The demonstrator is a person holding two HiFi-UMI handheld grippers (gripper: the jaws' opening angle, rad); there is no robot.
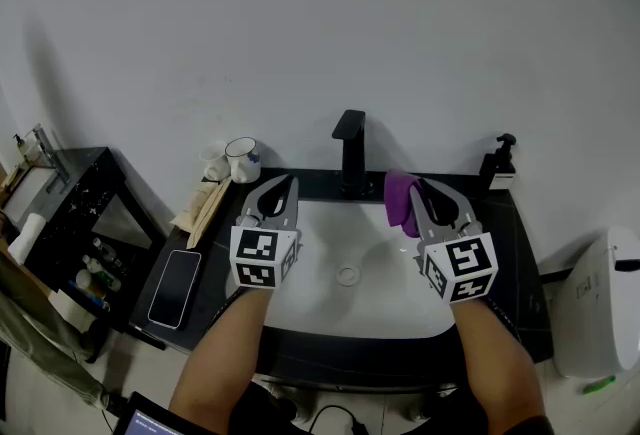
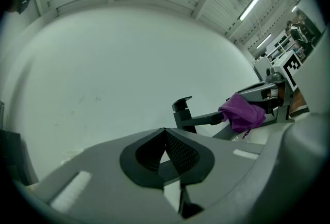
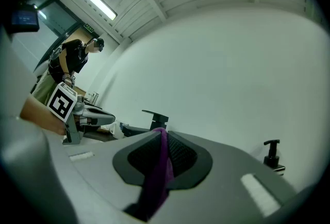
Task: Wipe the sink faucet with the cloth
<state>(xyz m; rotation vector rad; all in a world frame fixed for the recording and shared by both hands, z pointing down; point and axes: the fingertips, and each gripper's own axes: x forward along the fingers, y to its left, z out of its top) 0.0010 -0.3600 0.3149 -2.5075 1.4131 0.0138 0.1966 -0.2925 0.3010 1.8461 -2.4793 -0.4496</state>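
A black faucet [image 1: 350,151] stands at the back of the white sink [image 1: 330,298]. A purple cloth [image 1: 401,201] hangs over the basin just right of the faucet, with my right gripper [image 1: 418,188] shut on it. In the right gripper view the cloth [image 3: 160,166] runs down between the jaws, and the faucet [image 3: 156,118] sits just beyond them. My left gripper [image 1: 290,181] hovers over the basin's left side, shut and holding nothing. In the left gripper view, the faucet [image 2: 183,112] and the cloth [image 2: 242,115] lie ahead to the right.
A mug [image 1: 243,159] and wooden utensils [image 1: 205,203] sit on the counter at back left, with a phone [image 1: 175,288] nearer me. A black soap dispenser [image 1: 500,163] stands at back right. A black shelf [image 1: 70,213] is to the left, a white bin [image 1: 610,303] to the right.
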